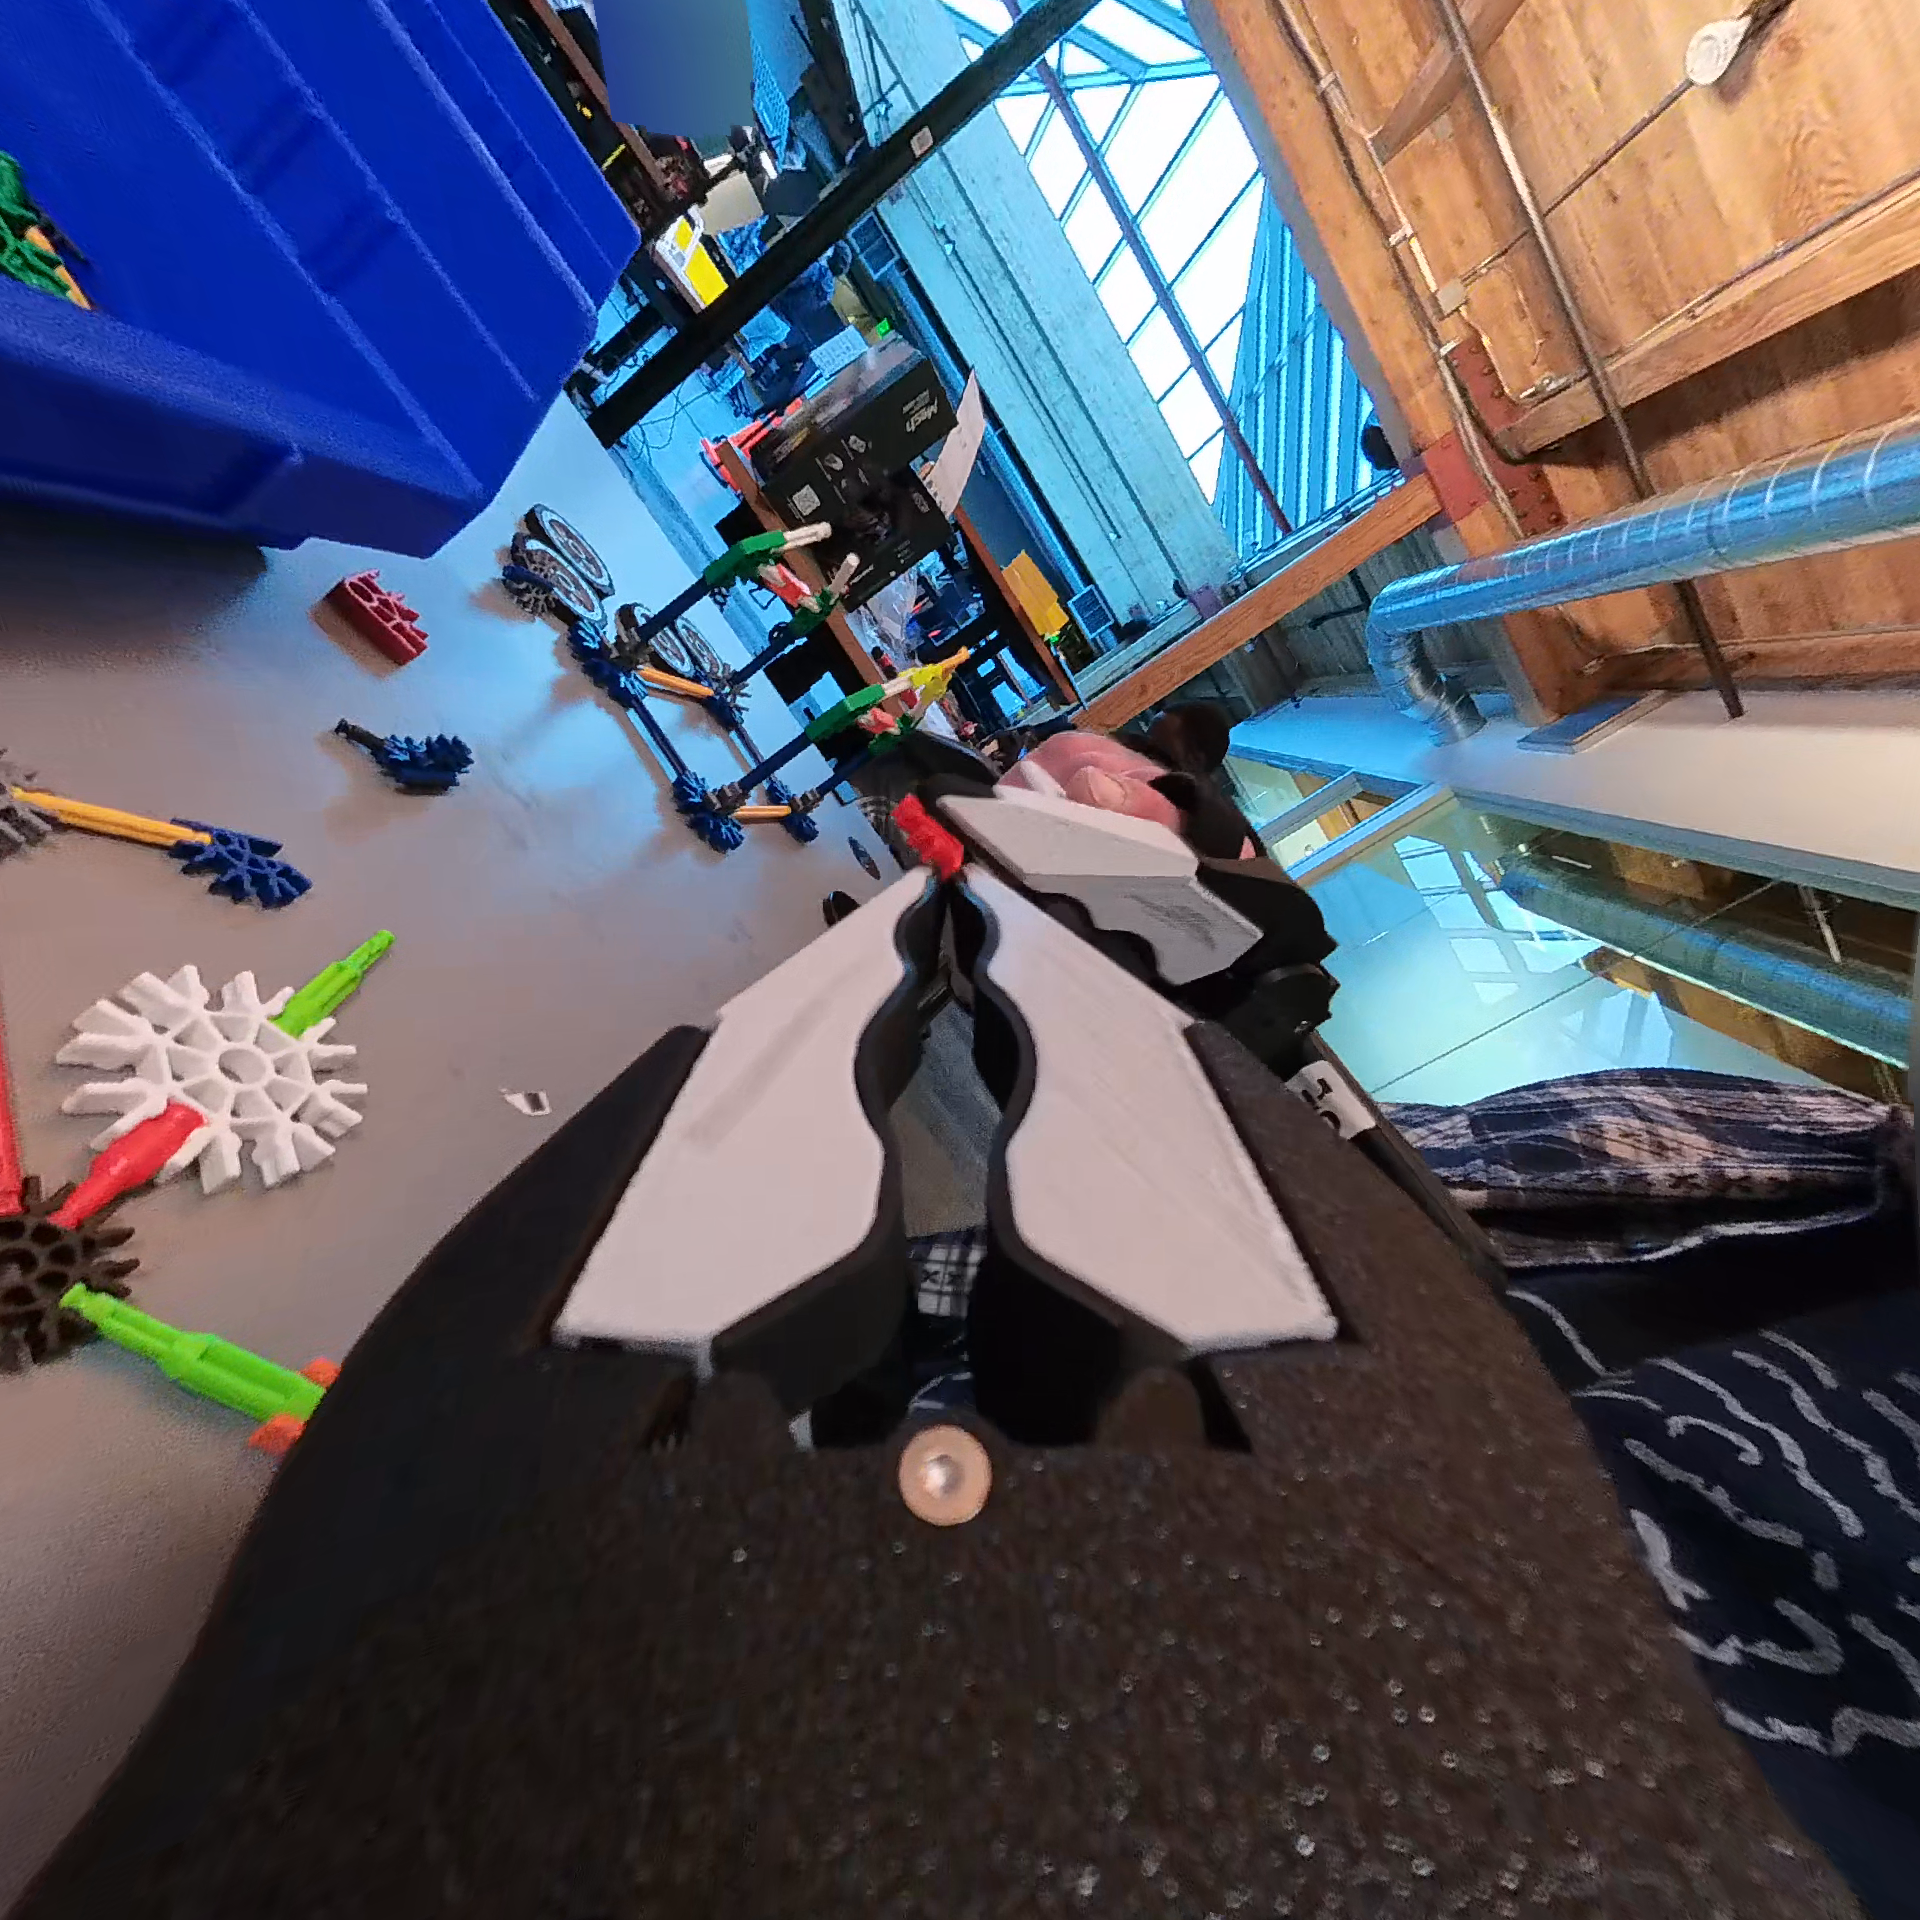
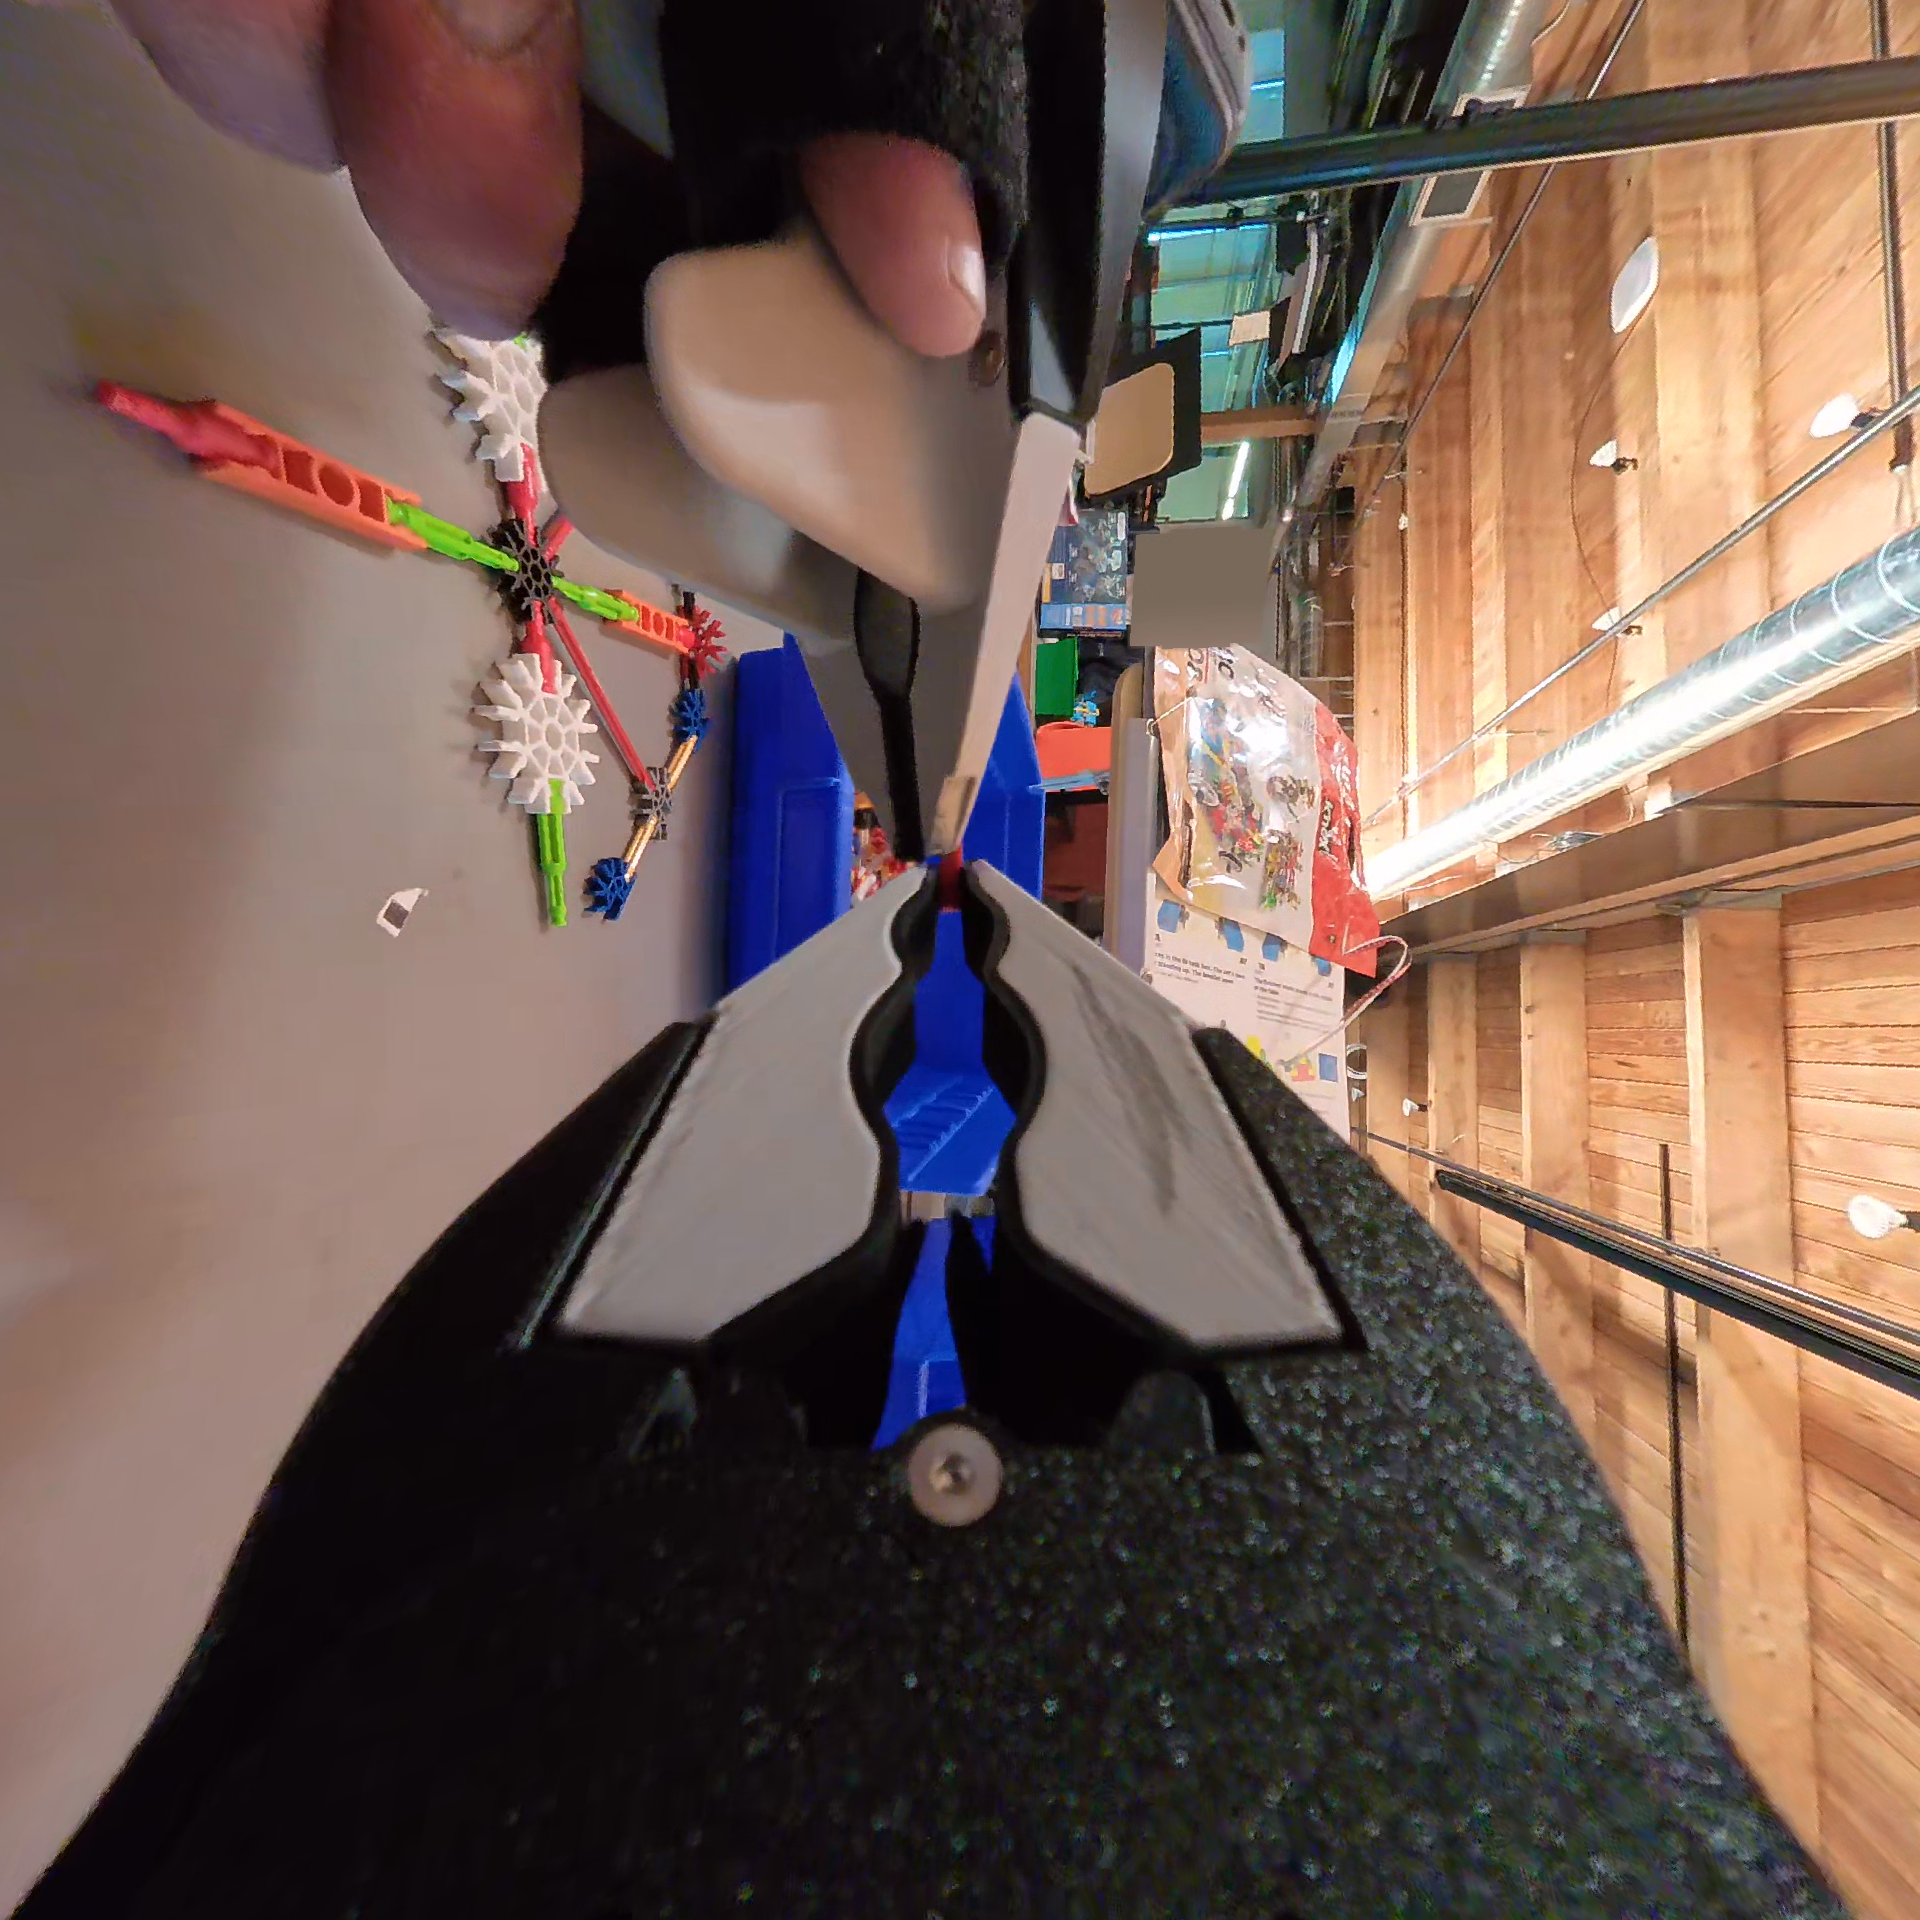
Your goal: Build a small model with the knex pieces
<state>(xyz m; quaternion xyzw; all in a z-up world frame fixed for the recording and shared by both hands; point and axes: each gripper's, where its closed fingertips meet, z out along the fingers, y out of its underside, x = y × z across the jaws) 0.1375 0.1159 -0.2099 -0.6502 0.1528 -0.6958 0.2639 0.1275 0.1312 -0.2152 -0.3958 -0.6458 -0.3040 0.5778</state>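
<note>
My left gripper (image 1: 945, 881) is shut, its tips pinching a small red plastic piece (image 1: 928, 833) held in the air above the grey table (image 1: 582, 935). My right gripper (image 2: 948, 875) is shut on the same red piece (image 2: 949, 864) from the opposite side. The two grippers meet tip to tip. In the left wrist view the right gripper's white finger (image 1: 1091, 868) comes in from the right, with a hand behind it. In the right wrist view the left gripper's fingers (image 2: 977, 665) come down from above, held by a hand (image 2: 457, 156). Most of the red piece is hidden between the tips.
A blue bin (image 1: 312, 260) stands on the table, also in the right wrist view (image 2: 784, 821). A flat build of white gears (image 1: 223, 1070), black hub (image 2: 532, 574) and coloured rods lies there. A wheeled rod frame (image 1: 727, 717), a red block (image 1: 379, 618) and loose blue connectors (image 1: 421, 758) lie farther off. Less than 4 cm separates the two grippers' tips.
</note>
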